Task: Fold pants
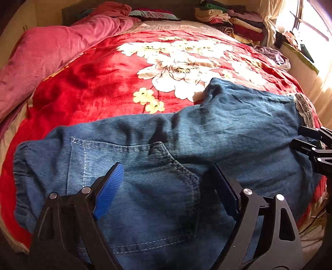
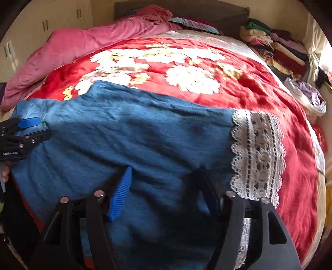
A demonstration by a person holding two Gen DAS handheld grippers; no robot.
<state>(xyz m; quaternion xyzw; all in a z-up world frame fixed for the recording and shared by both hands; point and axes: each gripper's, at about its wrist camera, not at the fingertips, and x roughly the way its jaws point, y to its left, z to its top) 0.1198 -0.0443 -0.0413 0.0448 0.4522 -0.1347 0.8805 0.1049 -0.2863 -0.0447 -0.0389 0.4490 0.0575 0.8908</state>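
Observation:
Blue denim pants (image 1: 186, 133) lie across the near edge of a bed, waist and back pocket (image 1: 149, 187) to the left, legs to the right. In the right wrist view the pants (image 2: 128, 133) end in a white lace hem (image 2: 257, 153). My left gripper (image 1: 166, 168) is open, its blue-padded fingers spread just above the back pocket. My right gripper (image 2: 166, 172) is open above the leg near the lace hem. The right gripper also shows at the right edge of the left wrist view (image 1: 311, 143). The left gripper shows at the left edge of the right wrist view (image 2: 25, 128).
The bed carries a red blanket with white flowers (image 1: 128, 68). A pink quilt (image 1: 47, 52) lies bunched along the far left. A pile of folded clothes (image 1: 234, 20) sits at the far right corner. A bright window (image 1: 307, 18) is at the right.

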